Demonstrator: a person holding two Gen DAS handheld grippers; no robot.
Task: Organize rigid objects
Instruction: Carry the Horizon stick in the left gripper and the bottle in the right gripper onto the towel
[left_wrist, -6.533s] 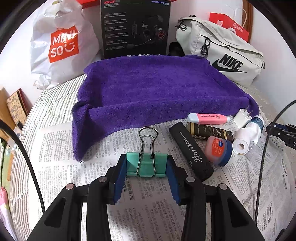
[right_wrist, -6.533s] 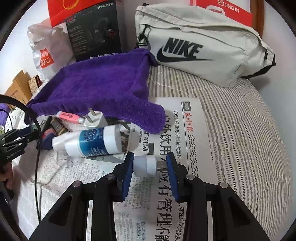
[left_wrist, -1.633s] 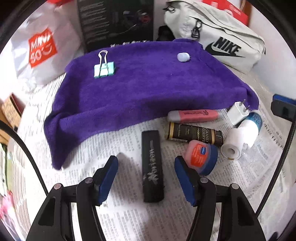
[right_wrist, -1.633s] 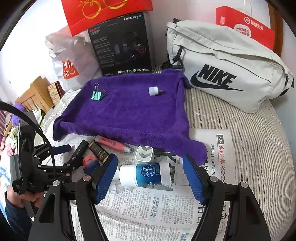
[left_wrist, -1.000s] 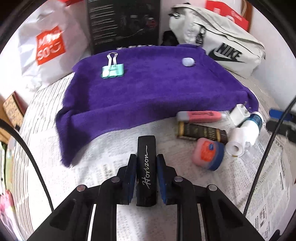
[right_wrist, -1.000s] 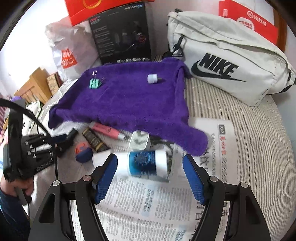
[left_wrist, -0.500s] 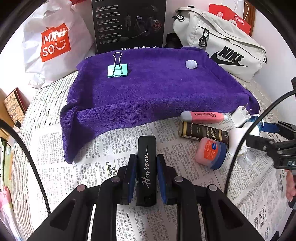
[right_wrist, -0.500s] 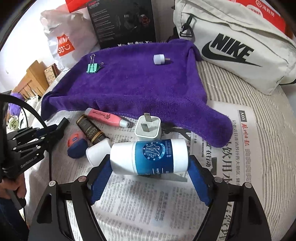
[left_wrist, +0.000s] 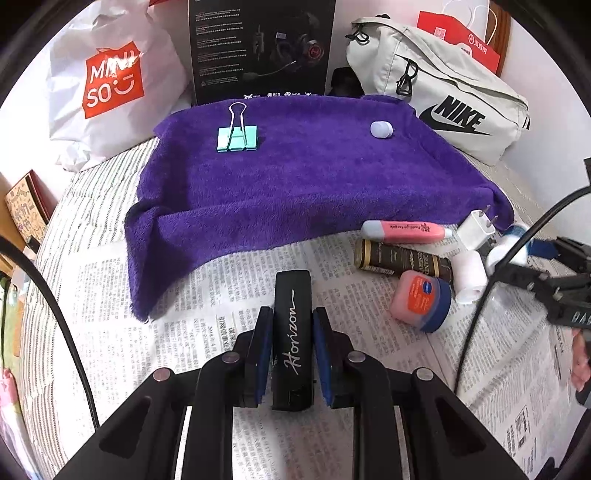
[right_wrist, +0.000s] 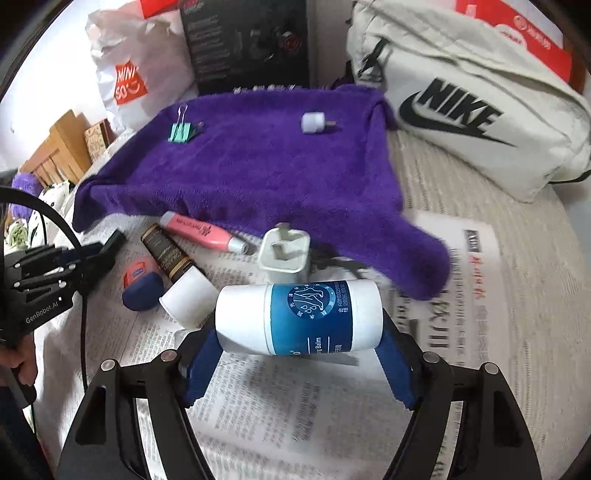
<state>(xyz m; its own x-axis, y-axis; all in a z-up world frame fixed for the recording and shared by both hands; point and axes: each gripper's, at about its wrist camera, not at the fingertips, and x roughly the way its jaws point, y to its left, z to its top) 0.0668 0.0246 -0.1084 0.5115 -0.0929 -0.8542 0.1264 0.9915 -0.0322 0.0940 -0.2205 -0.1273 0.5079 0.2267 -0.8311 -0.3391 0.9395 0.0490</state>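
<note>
My left gripper (left_wrist: 292, 314) is shut on a black bar marked Horizon (left_wrist: 291, 291), low over the newspaper (left_wrist: 229, 295). In the right wrist view my right gripper (right_wrist: 299, 343) has its jaws closing on a white bottle with a blue label (right_wrist: 306, 314). Its blue pads (right_wrist: 397, 354) touch both ends of the bottle, which lies crosswise. A teal binder clip (left_wrist: 236, 138) and a small white adapter (left_wrist: 381, 129) lie on the purple towel (left_wrist: 314, 184).
Near the towel's front edge lie a pink tube (left_wrist: 402, 230), a dark tube (left_wrist: 399, 258), a red-and-blue tin (left_wrist: 421, 299), a white plug (right_wrist: 284, 254) and a white cap (right_wrist: 188, 299). A Nike bag (right_wrist: 461, 110), a black box (left_wrist: 258, 48) and a Miniso bag (left_wrist: 110, 81) line the back.
My left gripper closed on the black bar about a second ago and has kept still since. My right gripper sank toward the bottle, which now fills the gap between its pads.
</note>
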